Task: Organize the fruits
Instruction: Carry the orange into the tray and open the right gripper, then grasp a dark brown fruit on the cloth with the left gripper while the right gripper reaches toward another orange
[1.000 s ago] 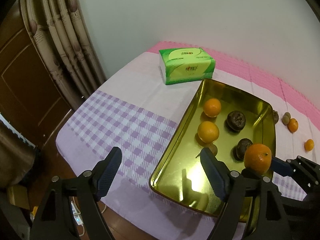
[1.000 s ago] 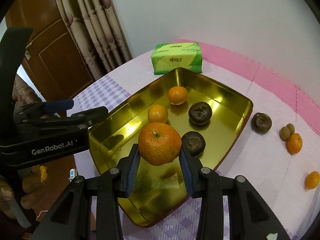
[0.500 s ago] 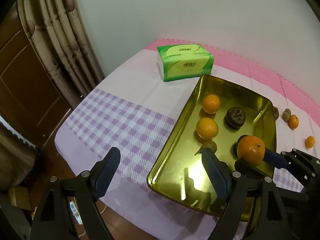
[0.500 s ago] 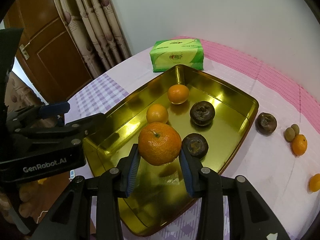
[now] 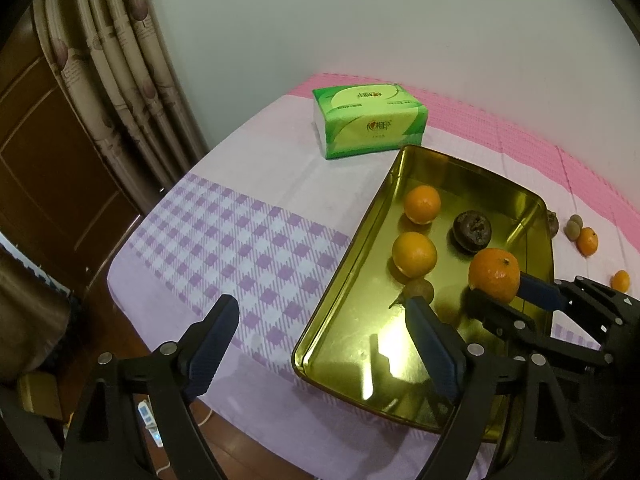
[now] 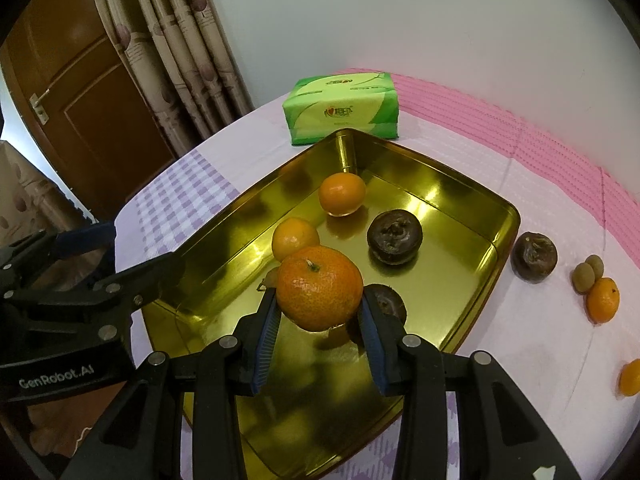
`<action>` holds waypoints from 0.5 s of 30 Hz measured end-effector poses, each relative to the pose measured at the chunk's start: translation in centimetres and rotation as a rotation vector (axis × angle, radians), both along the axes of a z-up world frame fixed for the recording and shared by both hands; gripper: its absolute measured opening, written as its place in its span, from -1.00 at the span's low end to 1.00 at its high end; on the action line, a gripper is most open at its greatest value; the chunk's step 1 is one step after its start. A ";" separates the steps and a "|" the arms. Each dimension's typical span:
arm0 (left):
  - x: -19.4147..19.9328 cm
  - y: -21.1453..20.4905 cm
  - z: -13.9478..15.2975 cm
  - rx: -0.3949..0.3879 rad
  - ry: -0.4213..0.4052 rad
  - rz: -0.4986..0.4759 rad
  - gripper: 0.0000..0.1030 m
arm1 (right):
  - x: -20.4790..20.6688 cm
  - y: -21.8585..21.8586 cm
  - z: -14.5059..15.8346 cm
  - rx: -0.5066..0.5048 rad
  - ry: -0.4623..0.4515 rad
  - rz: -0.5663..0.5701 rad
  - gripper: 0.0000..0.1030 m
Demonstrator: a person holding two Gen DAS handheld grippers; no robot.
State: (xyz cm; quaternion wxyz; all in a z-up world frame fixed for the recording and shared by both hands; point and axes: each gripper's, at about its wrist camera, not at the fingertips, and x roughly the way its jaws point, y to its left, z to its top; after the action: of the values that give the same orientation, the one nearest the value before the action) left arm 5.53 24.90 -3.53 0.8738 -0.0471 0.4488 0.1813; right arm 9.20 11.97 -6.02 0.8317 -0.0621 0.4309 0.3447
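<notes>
Brown door (image 6: 76,112) and beige curtain (image 6: 188,48) fill the upper left of the right wrist view, with pale wall to their right. Below lies a cloth (image 5: 248,236), lilac check at left, plain in the middle, pink along the wall. A green tissue pack (image 6: 342,108) sits just beyond the gold tray (image 6: 472,196). The left gripper (image 5: 320,328) has just been opening; its jaws stand wide over the tray's near left rim with nothing between them. The right gripper (image 6: 318,312) is clamped on a mandarin (image 6: 320,286) above the tray. One dark fruit (image 6: 386,302) is half hidden behind it. At far right a small orange (image 6: 631,378) is cut off by the frame edge.
</notes>
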 end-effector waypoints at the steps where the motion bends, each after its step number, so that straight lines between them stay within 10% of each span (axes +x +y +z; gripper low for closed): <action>1: 0.0 0.0 0.0 0.000 0.000 0.001 0.66 | 0.1 0.0 0.0 0.000 0.002 0.000 -0.28; 15: 0.2 0.2 -0.2 0.004 0.004 0.013 0.66 | 2.1 1.0 0.2 0.014 -0.009 -0.025 -0.24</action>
State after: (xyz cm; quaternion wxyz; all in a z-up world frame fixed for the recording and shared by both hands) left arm 5.76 25.14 -3.68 0.8718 -0.0478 0.4499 0.1878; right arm 11.31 12.97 -5.79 0.8383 -0.0526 0.4253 0.3370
